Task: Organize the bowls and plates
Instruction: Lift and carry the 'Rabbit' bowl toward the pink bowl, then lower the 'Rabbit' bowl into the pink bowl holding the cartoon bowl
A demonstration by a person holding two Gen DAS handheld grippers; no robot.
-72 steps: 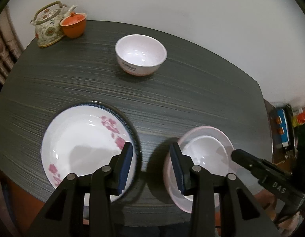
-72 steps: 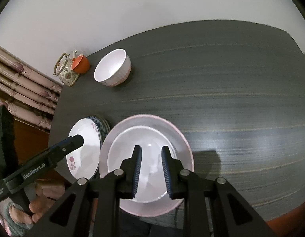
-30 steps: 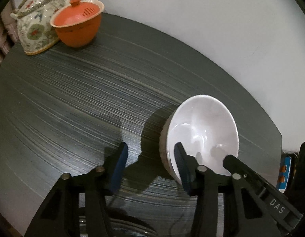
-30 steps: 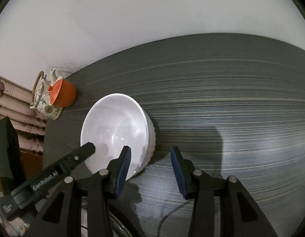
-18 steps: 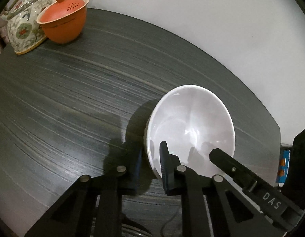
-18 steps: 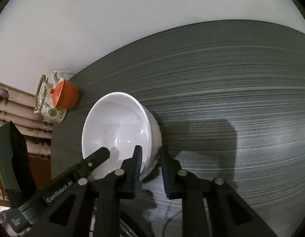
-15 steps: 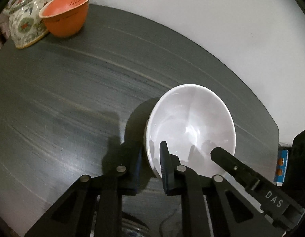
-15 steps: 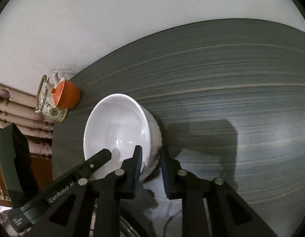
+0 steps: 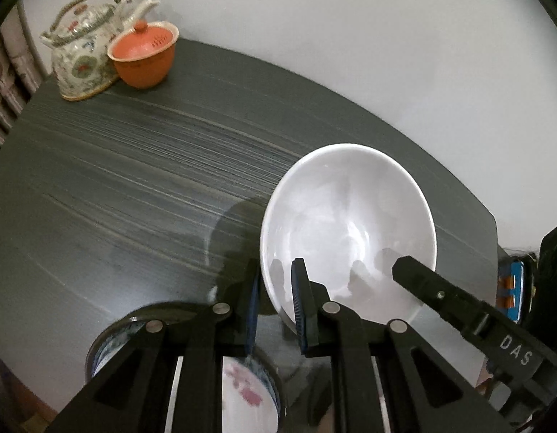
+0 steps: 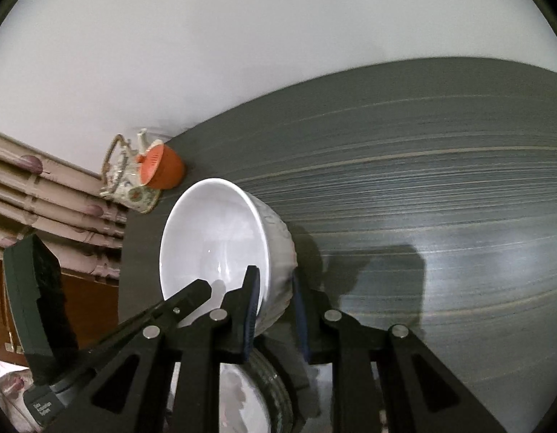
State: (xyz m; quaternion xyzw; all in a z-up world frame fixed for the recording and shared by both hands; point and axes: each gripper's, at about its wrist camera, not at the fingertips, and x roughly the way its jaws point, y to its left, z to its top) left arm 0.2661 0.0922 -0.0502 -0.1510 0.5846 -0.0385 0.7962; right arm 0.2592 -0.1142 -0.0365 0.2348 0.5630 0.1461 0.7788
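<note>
White bowl (image 9: 346, 231) is clamped on its rim from two sides: left gripper (image 9: 276, 310) is closed on the near-left rim, one blue pad inside the bowl and one outside, and right gripper (image 10: 274, 306) is closed on the opposite rim, likewise one pad inside and one against the ribbed outer wall. In the left wrist view the right gripper's finger (image 9: 440, 297) is seen reaching into the bowl from the right; in the right wrist view the left gripper's finger (image 10: 177, 305) is seen coming in from the left. The bowl is seen tilted in the right wrist view, with its shadow cast on the dark wood-grain table (image 9: 134, 180); whether it is clear of the table cannot be told. Below the grippers, at the table's near edge, a stack of plates (image 9: 253, 393) is partly seen, the top one white with pink flowers and a blue-rimmed one under it; most of it is hidden by the gripper bodies. At the far left corner a floral teapot (image 9: 82, 57) is set, with an orange lidded cup (image 9: 143, 56) touching or just beside it. A white wall is seen behind the table.
</note>
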